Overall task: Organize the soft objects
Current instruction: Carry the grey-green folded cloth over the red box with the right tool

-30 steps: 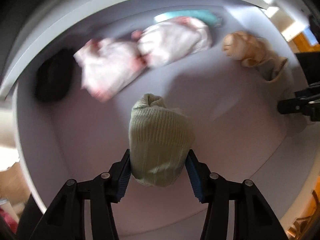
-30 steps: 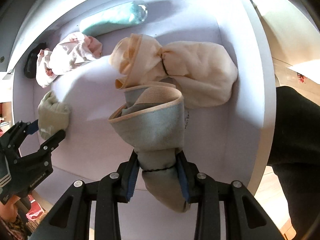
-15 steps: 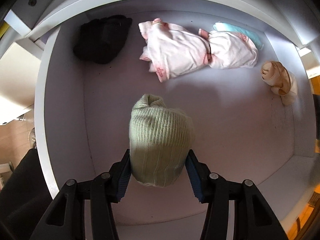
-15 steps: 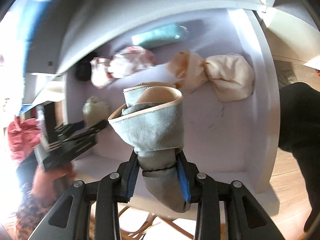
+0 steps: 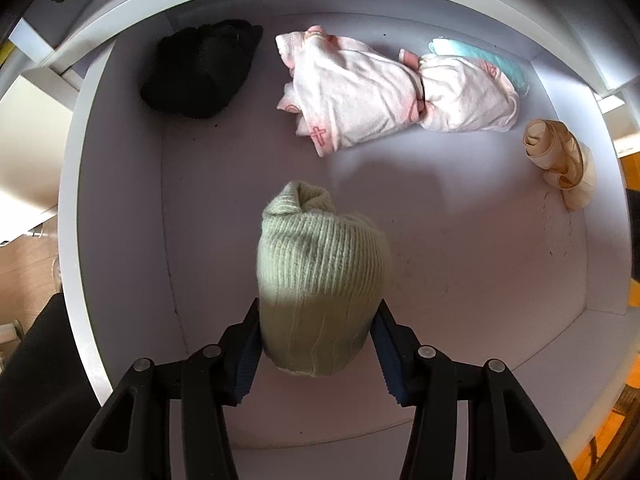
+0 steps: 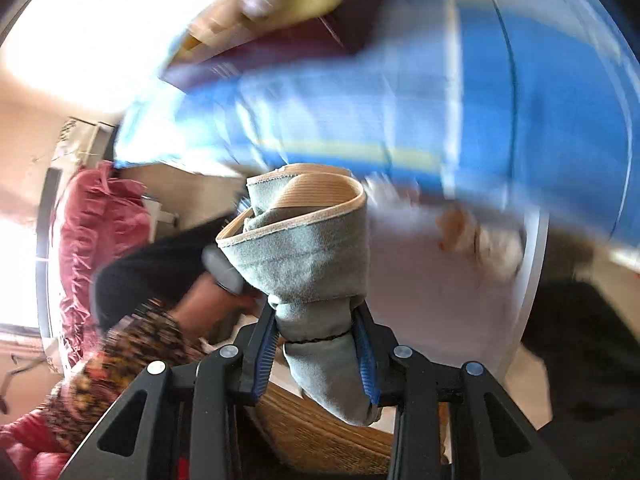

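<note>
Both grippers pinch rolled soft things, one over a white drawer.

The left gripper (image 5: 318, 344) pinches a green knit roll (image 5: 320, 276) between its blue pads, above the floor of the drawer (image 5: 120, 200). Beyond it lie a black bundle (image 5: 200, 68), a pink-white bundle (image 5: 392, 88) with a teal piece (image 5: 500, 64) behind, and a beige roll (image 5: 556, 156) by the right wall. The right gripper (image 6: 316, 344) pinches a grey roll (image 6: 304, 256) with a tan band; behind it everything blurs, with a beige bundle (image 6: 480, 240) on a white surface.
</note>
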A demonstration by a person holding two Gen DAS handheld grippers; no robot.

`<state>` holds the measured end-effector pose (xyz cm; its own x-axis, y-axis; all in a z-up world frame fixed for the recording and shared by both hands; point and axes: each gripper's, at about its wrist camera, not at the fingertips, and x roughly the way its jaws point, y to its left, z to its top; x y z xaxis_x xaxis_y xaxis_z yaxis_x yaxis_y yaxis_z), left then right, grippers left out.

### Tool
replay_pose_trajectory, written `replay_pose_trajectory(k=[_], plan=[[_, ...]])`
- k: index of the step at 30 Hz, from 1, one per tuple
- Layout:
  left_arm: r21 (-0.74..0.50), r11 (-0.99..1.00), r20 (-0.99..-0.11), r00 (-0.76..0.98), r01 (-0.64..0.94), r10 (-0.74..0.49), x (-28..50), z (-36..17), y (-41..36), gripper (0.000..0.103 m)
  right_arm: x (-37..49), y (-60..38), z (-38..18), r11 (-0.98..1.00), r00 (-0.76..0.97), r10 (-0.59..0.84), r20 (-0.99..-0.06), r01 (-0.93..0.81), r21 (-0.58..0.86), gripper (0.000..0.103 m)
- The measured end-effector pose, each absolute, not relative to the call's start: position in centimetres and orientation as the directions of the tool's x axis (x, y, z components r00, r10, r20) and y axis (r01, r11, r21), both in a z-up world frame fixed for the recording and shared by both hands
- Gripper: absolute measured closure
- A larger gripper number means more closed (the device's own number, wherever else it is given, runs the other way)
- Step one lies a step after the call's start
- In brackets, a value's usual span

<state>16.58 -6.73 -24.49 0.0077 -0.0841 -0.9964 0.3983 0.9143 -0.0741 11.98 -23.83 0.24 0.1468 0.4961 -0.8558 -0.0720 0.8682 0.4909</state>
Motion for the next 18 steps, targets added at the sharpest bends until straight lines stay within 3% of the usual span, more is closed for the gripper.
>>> replay_pose_trajectory(k=[8,18], plan=[[-0.081,0.914,-0.996,0.002,0.396,-0.089,16.9,-24.6,-6.7,0.051,20.0,-23.5,9.1,0.885,0.31,0.462,-0.831,-0.107,0.453,0.067],[-0.101,0.919,-0.994,-0.01,0.382,-0.106,17.1,-25.2,-6.3,0.052,30.9,-23.0,9.7,0.907,0.383,0.384,-0.84,0.011,0.42,0.067]])
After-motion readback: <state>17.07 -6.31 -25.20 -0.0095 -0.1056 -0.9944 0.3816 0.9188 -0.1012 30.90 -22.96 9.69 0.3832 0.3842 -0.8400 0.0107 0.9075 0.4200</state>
